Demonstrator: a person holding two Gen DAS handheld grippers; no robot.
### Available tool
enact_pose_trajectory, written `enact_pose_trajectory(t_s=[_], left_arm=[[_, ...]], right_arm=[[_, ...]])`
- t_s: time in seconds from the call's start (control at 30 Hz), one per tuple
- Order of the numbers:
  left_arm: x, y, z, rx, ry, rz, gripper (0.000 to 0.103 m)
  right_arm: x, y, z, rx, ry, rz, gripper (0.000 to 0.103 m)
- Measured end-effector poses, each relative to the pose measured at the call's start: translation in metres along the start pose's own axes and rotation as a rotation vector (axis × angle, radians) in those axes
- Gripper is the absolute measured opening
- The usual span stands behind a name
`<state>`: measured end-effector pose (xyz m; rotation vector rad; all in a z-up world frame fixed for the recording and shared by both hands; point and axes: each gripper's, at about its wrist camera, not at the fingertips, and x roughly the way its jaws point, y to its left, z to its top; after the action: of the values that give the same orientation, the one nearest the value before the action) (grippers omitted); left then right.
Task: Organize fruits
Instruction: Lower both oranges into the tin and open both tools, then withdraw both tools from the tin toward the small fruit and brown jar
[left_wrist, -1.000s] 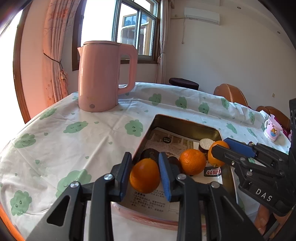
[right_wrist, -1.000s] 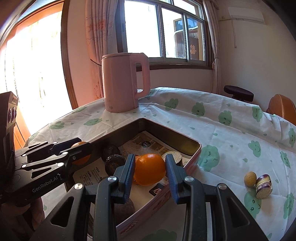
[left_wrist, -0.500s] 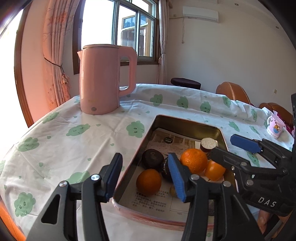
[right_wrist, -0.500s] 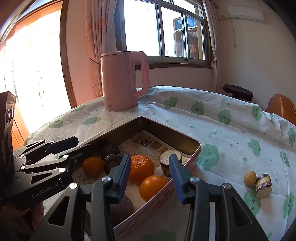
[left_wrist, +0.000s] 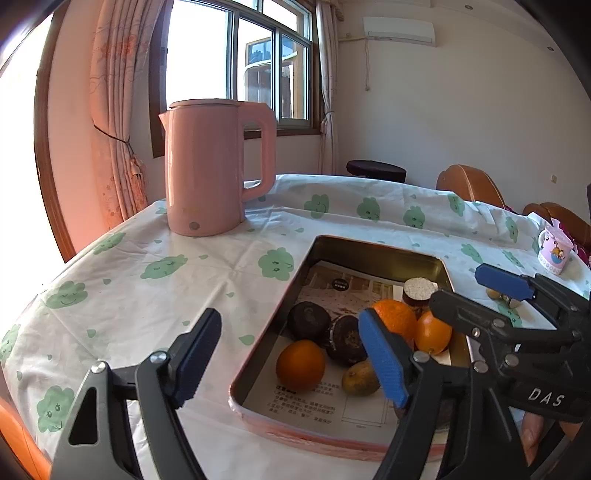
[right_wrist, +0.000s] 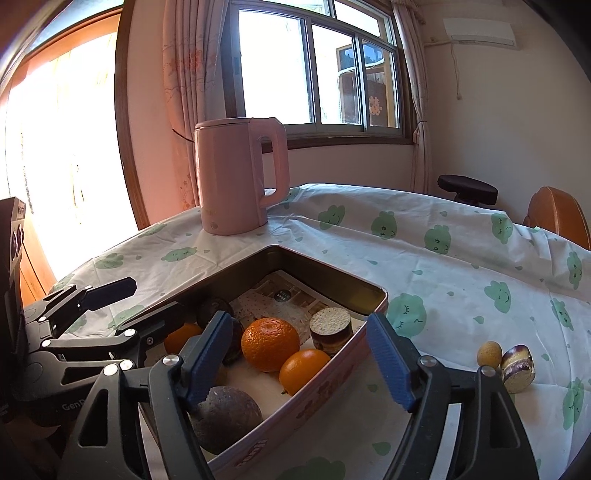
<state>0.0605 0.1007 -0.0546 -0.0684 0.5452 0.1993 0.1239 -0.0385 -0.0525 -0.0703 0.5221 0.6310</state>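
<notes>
An open metal tin (left_wrist: 384, 254) lined with printed paper sits on the cloud-print tablecloth. Three oranges lie in it: one near the front (left_wrist: 301, 364), two further right (left_wrist: 397, 319), (left_wrist: 432, 332). Dark round fruits (left_wrist: 308, 321) and a pale-topped cut piece (left_wrist: 419, 291) lie among them. My left gripper (left_wrist: 290, 332) hovers over the tin's near left corner, jaws opening, nothing pressed between the pads. My right gripper (right_wrist: 297, 325) hangs over the tin's right side above the oranges (right_wrist: 269, 343), jaws also opening and holding nothing. A small yellow fruit (right_wrist: 489, 352) and a purple-white piece (right_wrist: 517, 367) lie on the cloth.
A tall pink kettle (left_wrist: 207, 166) stands on the table behind the tin. A small patterned cup (left_wrist: 554, 251) sits at the far right. Brown chairs (left_wrist: 469, 184) stand beyond the table. The table's rounded edge runs close on the left.
Both grippers were shut on an orange each. Their jaws have spread wide, and both oranges now lie in the tin.
</notes>
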Motion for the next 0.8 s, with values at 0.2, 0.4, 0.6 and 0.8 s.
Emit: enact_pose_trajectory(t_s=[0.2,0.4,0.6,0.8], left_arm=[[0.000,-0.001,0.000,0.006,-0.006,0.011,0.086],[-0.002,-0.002,0.000,0.006,-0.014,0.015,0.088],[-0.009,-0.007,0.006,-0.004,-0.037,0.002,0.088],[-0.018,-0.031,0.015,0.012,-0.075,-0.030,0.095]], right_arm=[[-0.005,-0.003,0.000,0.015,-0.019,-0.009,0.080],[-0.007,-0.008,0.000,0.040,-0.024,-0.012,0.081],[-0.014,-0.020,-0.003,0.052,-0.023,-0.035,0.082],[-0.044,-0.062,-0.005,0.057,-0.034,-0.153,0.081]])
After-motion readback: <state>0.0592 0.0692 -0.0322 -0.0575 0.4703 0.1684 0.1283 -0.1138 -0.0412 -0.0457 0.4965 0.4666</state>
